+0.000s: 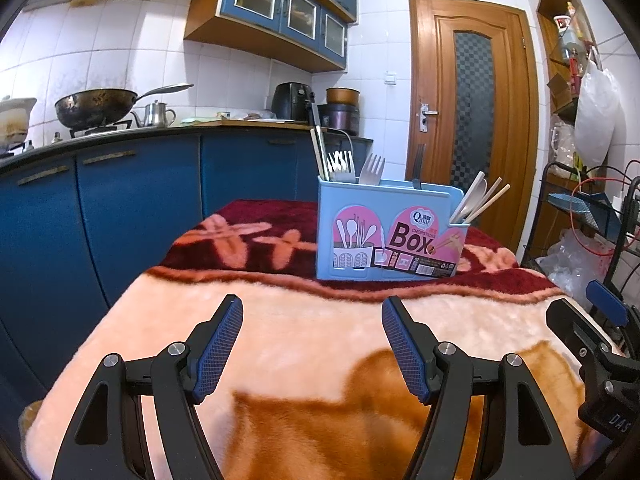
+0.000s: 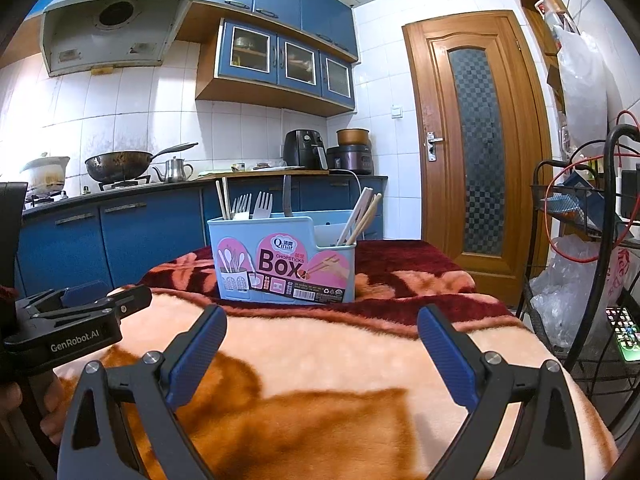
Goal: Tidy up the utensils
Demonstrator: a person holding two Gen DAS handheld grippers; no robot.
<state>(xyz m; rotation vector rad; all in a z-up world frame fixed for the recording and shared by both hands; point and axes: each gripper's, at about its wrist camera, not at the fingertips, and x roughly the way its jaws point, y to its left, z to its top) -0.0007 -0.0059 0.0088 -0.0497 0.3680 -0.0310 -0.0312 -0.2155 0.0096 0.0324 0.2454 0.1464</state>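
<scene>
Standing upright on the dark red band of a plush blanket (image 1: 304,344), a light blue utensil box (image 1: 390,236) (image 2: 280,260) is seen with pink labels reading "BOX" on its front. Inside the box, forks (image 1: 372,168) (image 2: 262,204) and pale sticks are held in the left compartment, a dark handle (image 2: 287,200) rises near the middle, and chopsticks (image 1: 486,200) (image 2: 366,216) with a pale spoon lean out of the smaller right compartment.

In front of the box, the left gripper (image 1: 312,344) is held above the peach part of the blanket, its blue-padded fingers (image 1: 218,352) spread wide with nothing between them. The right gripper (image 2: 322,356) is likewise held in front of the box, its jaws parted and empty. In the right wrist view, the left gripper's black body (image 2: 68,320) is seen to the left of the box, marked "GenRobot.AI".

Behind the box, blue kitchen cabinets (image 1: 140,192) are seen, with a wok (image 1: 96,106) and a kettle (image 1: 158,114) on the counter above them. Behind and to the right of the box, a wooden door (image 1: 472,112) with a patterned glass panel is shown closed. Further right of the box, a wire rack (image 2: 576,240) with plastic bags and red cables is visible.
</scene>
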